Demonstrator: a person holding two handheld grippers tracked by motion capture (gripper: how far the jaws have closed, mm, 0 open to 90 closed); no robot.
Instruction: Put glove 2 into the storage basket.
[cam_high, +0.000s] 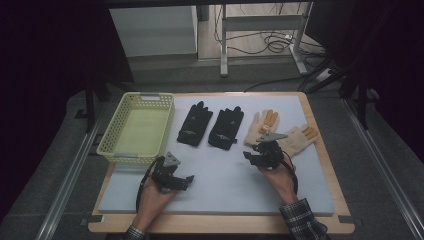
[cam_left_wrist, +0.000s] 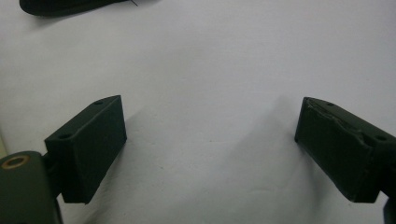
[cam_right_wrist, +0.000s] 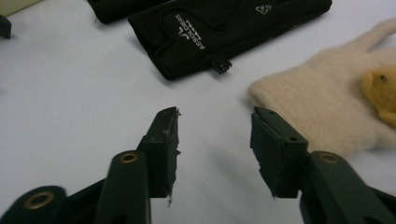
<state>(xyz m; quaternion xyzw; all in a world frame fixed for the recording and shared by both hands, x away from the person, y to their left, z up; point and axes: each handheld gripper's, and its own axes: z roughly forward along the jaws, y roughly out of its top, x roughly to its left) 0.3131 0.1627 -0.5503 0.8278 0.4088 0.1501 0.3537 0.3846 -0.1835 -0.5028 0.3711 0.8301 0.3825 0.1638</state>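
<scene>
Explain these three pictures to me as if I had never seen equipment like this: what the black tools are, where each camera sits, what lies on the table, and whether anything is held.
There is no robot arm here. A person holds two hand-held black grippers, each with two jaws. The high view looks down on the table: the left gripper is at the left, the right gripper at the right. The other two pictures come from cameras riding on each gripper, looking along its own jaws.

On the white foam mat lie a pale yellow plastic lattice basket, a pair of black fabric gloves, and a pair of cream knitted gloves with orange fingertips.

Nothing is held. The left jaws stand wide apart over bare mat. The right jaws stand apart too, with nothing between them, close beside a cream glove.
</scene>
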